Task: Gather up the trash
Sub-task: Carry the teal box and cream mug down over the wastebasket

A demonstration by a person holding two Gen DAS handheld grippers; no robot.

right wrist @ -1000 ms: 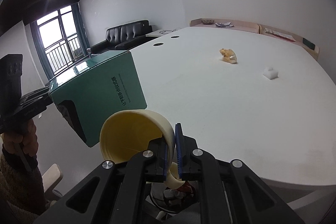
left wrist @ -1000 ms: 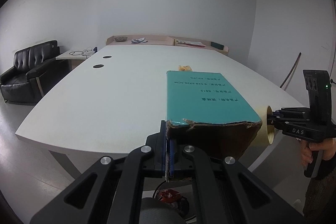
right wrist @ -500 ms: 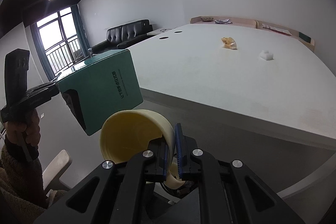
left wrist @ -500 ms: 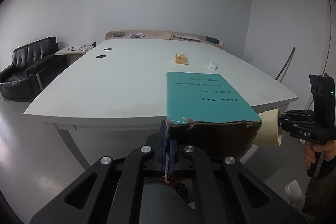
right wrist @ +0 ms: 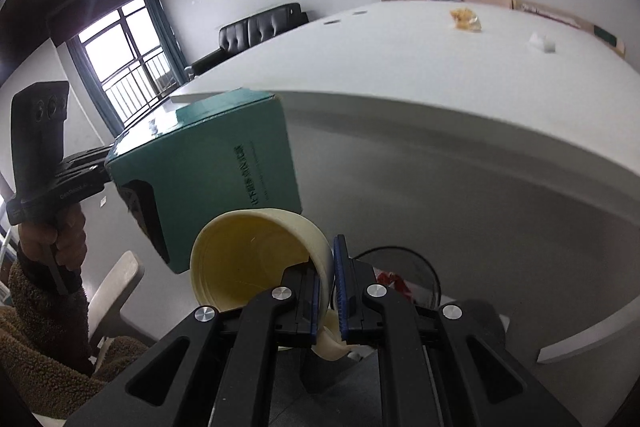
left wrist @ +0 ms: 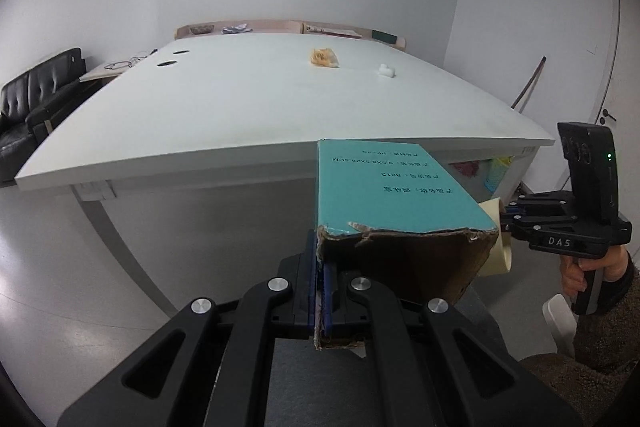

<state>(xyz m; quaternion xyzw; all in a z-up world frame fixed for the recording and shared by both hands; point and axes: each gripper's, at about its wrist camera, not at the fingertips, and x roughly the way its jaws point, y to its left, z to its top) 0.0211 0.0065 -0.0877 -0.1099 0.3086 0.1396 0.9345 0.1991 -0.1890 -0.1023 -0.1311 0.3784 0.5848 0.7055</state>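
Note:
My left gripper (left wrist: 320, 291) is shut on the torn wall of a teal cardboard box (left wrist: 396, 195), held off the table's near edge; the box also shows in the right wrist view (right wrist: 208, 167). My right gripper (right wrist: 326, 291) is shut on the rim of a cream paper cup (right wrist: 256, 259), which also shows beside the box in the left wrist view (left wrist: 496, 239). A crumpled orange wrapper (left wrist: 324, 57) and a small white scrap (left wrist: 386, 70) lie on the white table (left wrist: 240, 107). A dark round bin (right wrist: 404, 275) with red trash sits on the floor below the right gripper.
A black sofa (left wrist: 36, 99) stands at the left. A low shelf (left wrist: 288, 27) with clutter runs along the far wall. A white chair (right wrist: 116, 287) is near the left hand. A window (right wrist: 128, 63) is behind.
Both grippers have pulled back and dropped from over the table to below its edge, still holding the box and the cup. The bin has come into the right wrist view.

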